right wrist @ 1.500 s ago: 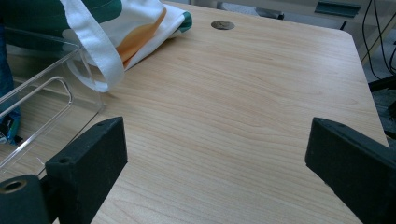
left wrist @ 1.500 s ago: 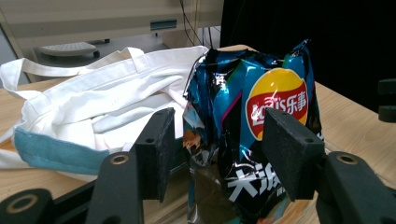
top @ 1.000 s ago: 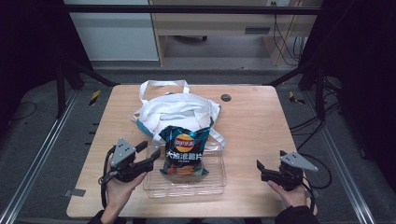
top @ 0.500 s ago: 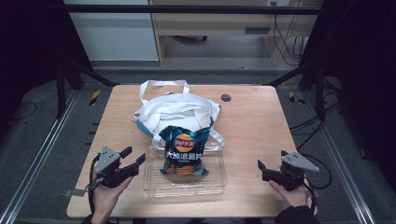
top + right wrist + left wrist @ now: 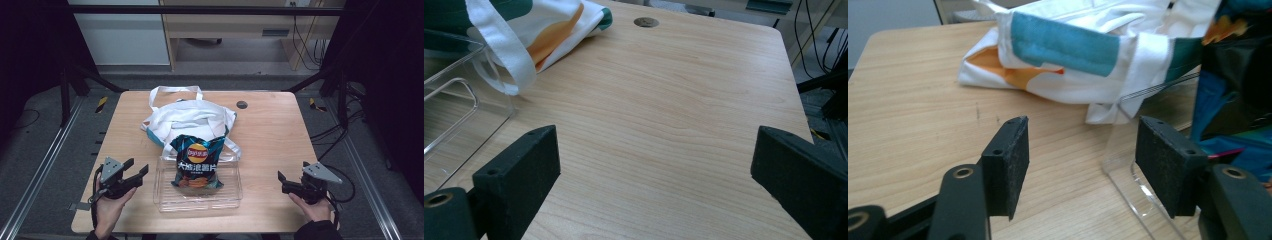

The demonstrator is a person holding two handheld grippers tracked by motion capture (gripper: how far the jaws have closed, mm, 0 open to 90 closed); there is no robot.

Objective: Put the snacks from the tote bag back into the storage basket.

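A dark blue chip bag (image 5: 197,165) lies in a clear plastic tray (image 5: 200,206) near the table's front edge, its top leaning on a white tote bag (image 5: 185,117) with teal and orange patches. My left gripper (image 5: 139,167) rests on the table left of the tray, a short gap away. Its jaws have just been opening further and hold nothing. In the left gripper view the left gripper (image 5: 1083,122) faces the tote (image 5: 1073,50), the tray's corner (image 5: 1128,170) and the chip bag (image 5: 1233,100). My right gripper (image 5: 281,182) stands open right of the tray, and the right gripper (image 5: 655,132) has bare wood between its jaws.
The wooden table (image 5: 270,130) has a small round hole (image 5: 242,104) at the back right. A tote strap (image 5: 504,50) hangs over the tray's wall (image 5: 454,100). Dark frame posts and cables stand around the table.
My left gripper has drawn back from the tray and chip bag, to the left and lower toward the table. The right gripper, bag and tray have stayed put.
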